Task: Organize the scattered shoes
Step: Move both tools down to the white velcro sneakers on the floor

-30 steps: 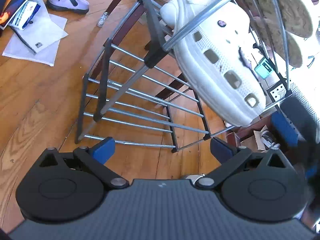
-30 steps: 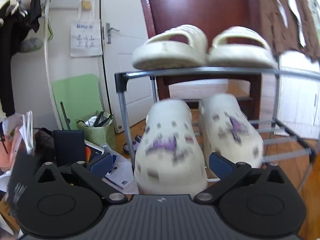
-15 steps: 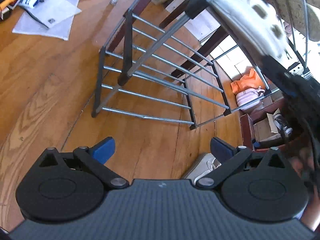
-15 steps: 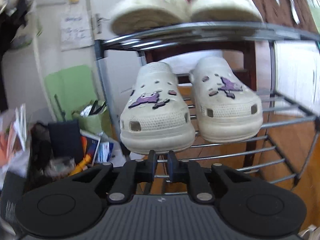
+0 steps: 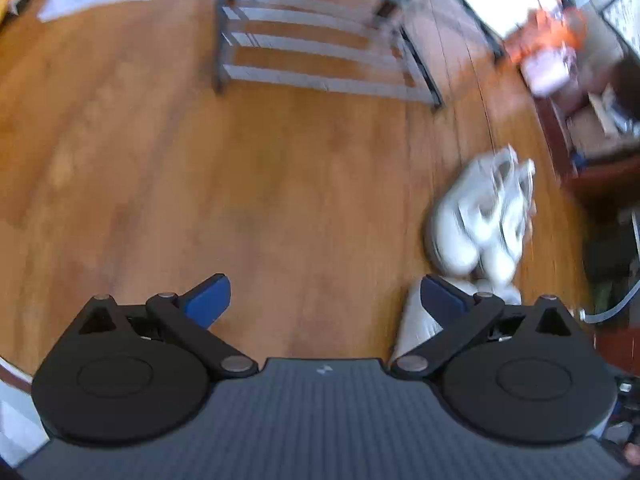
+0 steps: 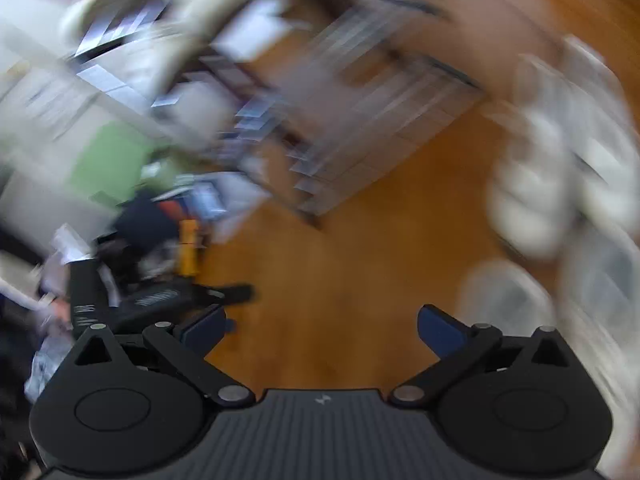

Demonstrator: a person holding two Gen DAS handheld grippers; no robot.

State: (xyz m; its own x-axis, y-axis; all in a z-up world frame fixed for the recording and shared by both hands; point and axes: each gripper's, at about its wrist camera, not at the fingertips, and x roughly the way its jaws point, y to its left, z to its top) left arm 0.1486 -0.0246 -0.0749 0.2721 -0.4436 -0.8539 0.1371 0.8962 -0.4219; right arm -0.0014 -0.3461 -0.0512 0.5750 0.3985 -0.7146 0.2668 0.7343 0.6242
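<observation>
Here, both black two-finger grippers, left (image 5: 324, 294) and right (image 6: 322, 328), hover empty, jaws spread, the right's opening, over the pale laced sneakers (image 5: 486, 216) lying right on the wooden floor (image 5: 280, 184), probably light and soft, best pinched at the stiffer heel collar.

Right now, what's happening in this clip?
A person with a handheld gripper in each hand is tidying shoes. Neither holds anything: the left gripper is open over bare wooden floor, and the right gripper has its jaws opening with nothing between them. A pair of white sneakers lies on the floor, just right of the left gripper and in front of the metal shoe rack. The right wrist view is heavily blurred.
</observation>
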